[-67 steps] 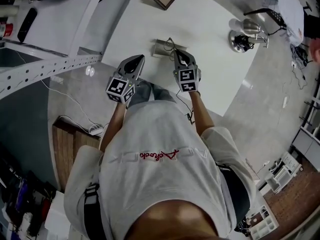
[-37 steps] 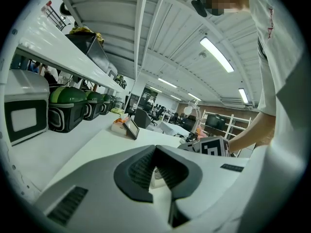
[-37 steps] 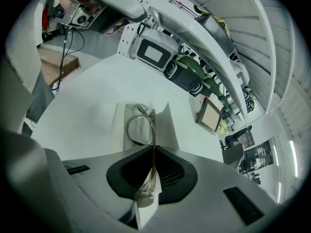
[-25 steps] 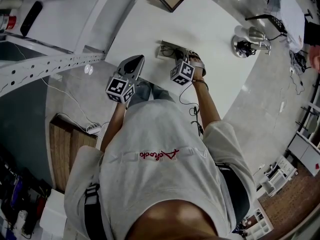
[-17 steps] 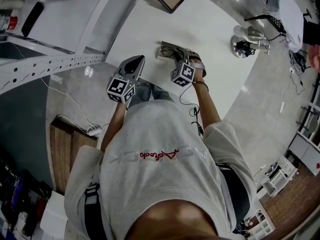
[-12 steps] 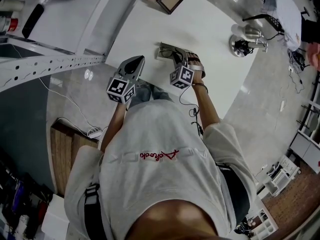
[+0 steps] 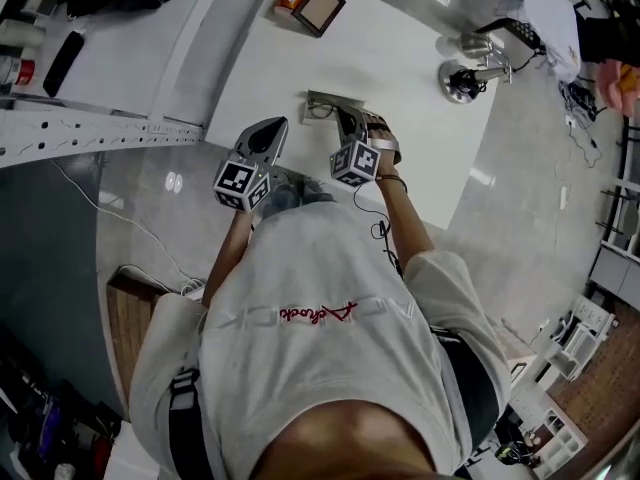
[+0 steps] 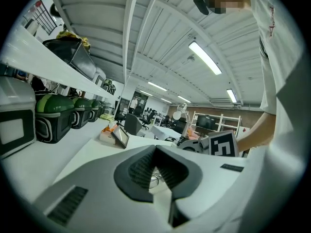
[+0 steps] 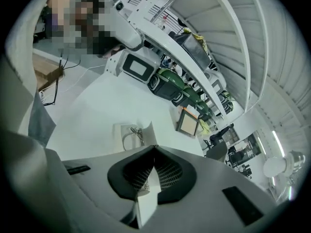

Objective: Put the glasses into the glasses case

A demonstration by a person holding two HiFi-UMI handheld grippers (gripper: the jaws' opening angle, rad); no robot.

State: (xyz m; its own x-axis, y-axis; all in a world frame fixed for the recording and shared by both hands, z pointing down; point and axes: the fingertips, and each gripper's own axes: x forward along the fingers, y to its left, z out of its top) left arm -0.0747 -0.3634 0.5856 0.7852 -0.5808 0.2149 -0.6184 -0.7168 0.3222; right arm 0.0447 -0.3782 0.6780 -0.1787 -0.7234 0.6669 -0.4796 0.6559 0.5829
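A pale glasses case (image 7: 322, 104) lies open on the white table (image 7: 400, 38), and the wire-framed glasses (image 9: 131, 135) rest inside it. My right gripper (image 9: 154, 147) is shut on the case's white lid flap (image 9: 147, 130), which stands up from the case and runs between the jaws. In the head view my right gripper (image 7: 347, 120) sits at the case's near right corner. My left gripper (image 7: 268, 130) hovers at the table's near edge, left of the case, shut with nothing in it. Part of the glasses (image 8: 154, 180) shows below my left gripper (image 8: 155, 148).
A framed tablet-like box (image 7: 310, 3) with an orange item beside it stands at the table's far side. A desk lamp base (image 7: 462, 76) with cables is at the far right. Shelves with green containers (image 9: 170, 89) run along the left.
Since 2.7 s ago my right gripper has moved forward to the case and tilted over, shutting on the lid flap. My left gripper has stayed put. The head camera has shifted slightly.
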